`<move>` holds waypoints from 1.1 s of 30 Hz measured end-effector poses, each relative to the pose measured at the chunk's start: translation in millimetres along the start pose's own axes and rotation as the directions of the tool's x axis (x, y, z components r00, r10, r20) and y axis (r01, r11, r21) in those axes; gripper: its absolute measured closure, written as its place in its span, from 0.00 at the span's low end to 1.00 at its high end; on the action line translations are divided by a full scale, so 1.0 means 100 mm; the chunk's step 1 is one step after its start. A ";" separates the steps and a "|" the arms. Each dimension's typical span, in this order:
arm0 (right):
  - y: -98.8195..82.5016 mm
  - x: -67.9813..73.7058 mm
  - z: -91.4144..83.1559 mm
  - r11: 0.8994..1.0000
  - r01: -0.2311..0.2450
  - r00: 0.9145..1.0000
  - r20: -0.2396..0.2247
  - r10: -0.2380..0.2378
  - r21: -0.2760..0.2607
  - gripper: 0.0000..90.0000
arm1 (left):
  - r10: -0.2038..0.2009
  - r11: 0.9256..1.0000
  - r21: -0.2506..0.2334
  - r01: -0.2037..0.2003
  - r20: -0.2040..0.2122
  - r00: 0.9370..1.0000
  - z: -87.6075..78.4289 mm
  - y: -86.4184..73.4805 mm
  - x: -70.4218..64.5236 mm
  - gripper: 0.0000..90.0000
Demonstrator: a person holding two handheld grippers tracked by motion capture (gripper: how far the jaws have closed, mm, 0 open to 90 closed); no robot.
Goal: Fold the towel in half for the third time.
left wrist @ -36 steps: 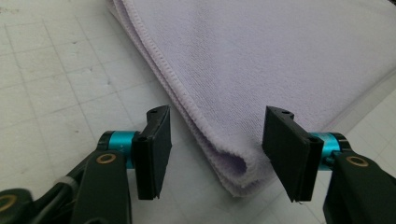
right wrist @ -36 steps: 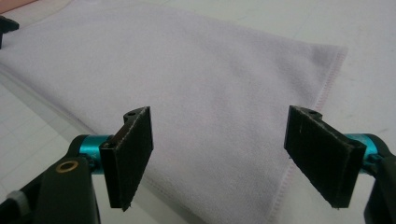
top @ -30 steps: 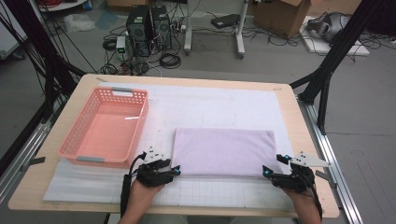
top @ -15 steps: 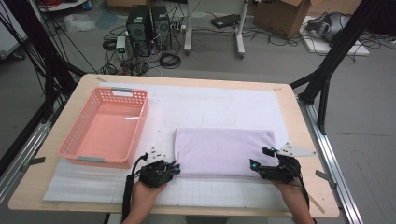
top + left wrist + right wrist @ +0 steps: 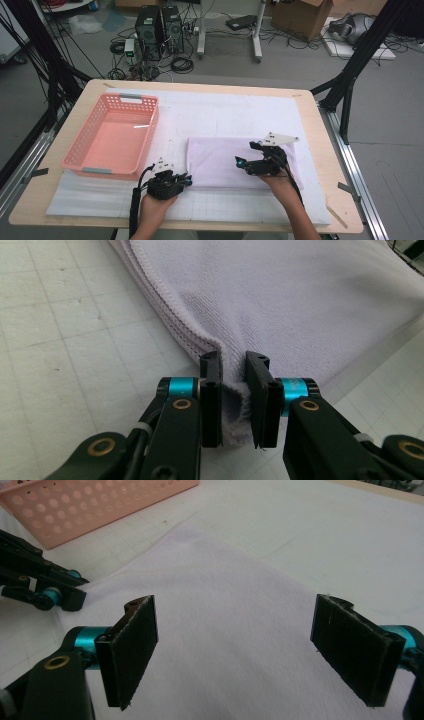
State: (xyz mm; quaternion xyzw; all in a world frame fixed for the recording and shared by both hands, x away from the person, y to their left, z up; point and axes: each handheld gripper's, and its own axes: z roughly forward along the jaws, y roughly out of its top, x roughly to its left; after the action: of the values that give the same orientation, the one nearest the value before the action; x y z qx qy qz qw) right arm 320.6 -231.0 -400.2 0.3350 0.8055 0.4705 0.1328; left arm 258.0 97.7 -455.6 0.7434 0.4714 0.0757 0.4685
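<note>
Lilac folded terry towel (image 5: 227,161) is laid flat on the white gridded mat (image 5: 225,112), near the front edge of the pale wooden table (image 5: 320,130), just right of the basket.

Nearest the person, the left gripper (image 5: 187,179) is held low at the towel's near left corner. In the left gripper view the corner fold (image 5: 234,405) is seen pinched between the two black pads, the cloth bunched and pressed from both sides; the left gripper (image 5: 232,400) is clenched on the towel, its jaws having just been closing onto that fold. The stitched layered edge of the towel (image 5: 300,295) is seen running away up and to the left from the pinch.

Slightly farther in, the right gripper (image 5: 245,161) is held over the right half of the towel, its grey three-cornered plate uppermost. In the right gripper view the right gripper (image 5: 250,650) is shown with jaws spread wide and released, having just been opening a little further; the towel (image 5: 225,615) is seen below and between the pads, but nothing is gripped. Contact of the pads with the cloth cannot be told.

Farther back on the left, the salmon-pink perforated plastic basket (image 5: 152,127) is set on the mat, its near wall (image 5: 105,505) seen beyond the towel's far corner.

Beyond the table, black computer towers (image 5: 160,27) and loose cables are noted on the grey floor.
</note>
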 end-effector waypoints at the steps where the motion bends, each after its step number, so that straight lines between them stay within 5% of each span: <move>1: 0.04 0.00 0.05 1.000 0.011 1.000 -0.003 -0.011 0.009 0.20 | 0.001 1.000 0.000 -0.001 -0.001 1.000 0.00 0.00 0.00 0.86; 18: 0.50 0.03 0.94 0.984 0.095 0.992 -0.100 -0.080 0.153 0.45 | -0.013 1.000 -0.001 0.013 0.011 1.000 0.00 0.00 0.02 0.87; 28: 0.68 0.13 1.52 0.955 0.147 0.986 -0.115 -0.121 0.257 0.44 | -0.030 1.000 -0.001 0.030 0.021 0.999 0.00 0.00 0.03 0.86; 33: 0.72 0.20 1.79 0.926 0.212 0.974 -0.142 -0.175 0.313 0.51 | -0.046 0.999 0.004 0.046 0.029 0.999 0.00 0.00 0.05 0.86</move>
State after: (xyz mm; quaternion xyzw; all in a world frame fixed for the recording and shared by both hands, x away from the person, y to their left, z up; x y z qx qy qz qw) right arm 430.2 -74.0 -430.3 0.2441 0.9075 0.3333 0.0762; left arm 260.8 101.7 -457.2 0.7341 0.4815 0.0533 0.4757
